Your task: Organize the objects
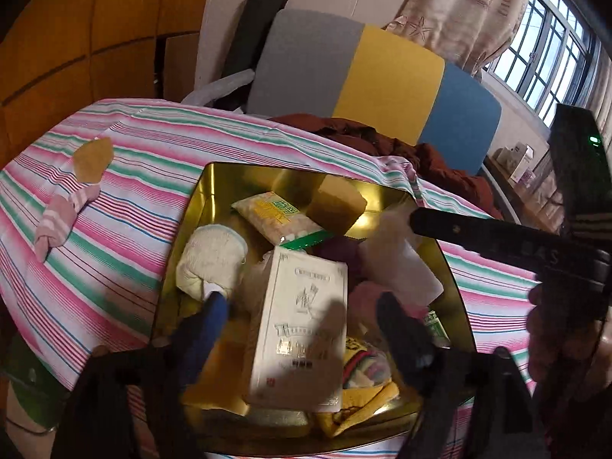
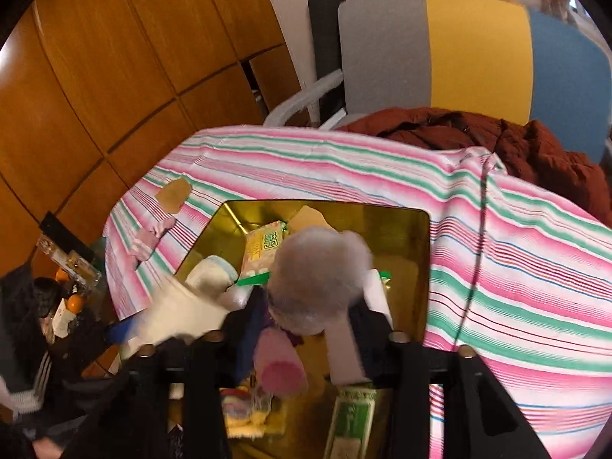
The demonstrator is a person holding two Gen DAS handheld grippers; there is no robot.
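**Over the gold tin: two items held, drop pending**

Above the gold tin [image 1: 214,187], which rests on the striped cloth [image 1: 114,206], both tongs are seen loaded. The left gripper [image 1: 302,306] is closed across a white carton [image 1: 302,329]; the carton's long axis runs along the fingers, away from the camera, its far end tilted over the tin's middle. The right gripper [image 2: 306,325] is clamped on a grey fluffy item [image 2: 321,279], blurred, identity not resolved; it projects forward of the fingertips, directly over the tin's interior. In the left view the right tool is seen entering from the right side, well above the tin.

Already inside the tin: a yellow snack packet [image 1: 275,218], a cream sock roll [image 1: 214,260], a yellow patterned cloth [image 1: 363,375].

A pink sock [image 1: 65,214] lies outside on the cloth, left of the tin, nearer the left gripper. It is judged the remaining stray; release of both held items into the tin is judged the step in hand.
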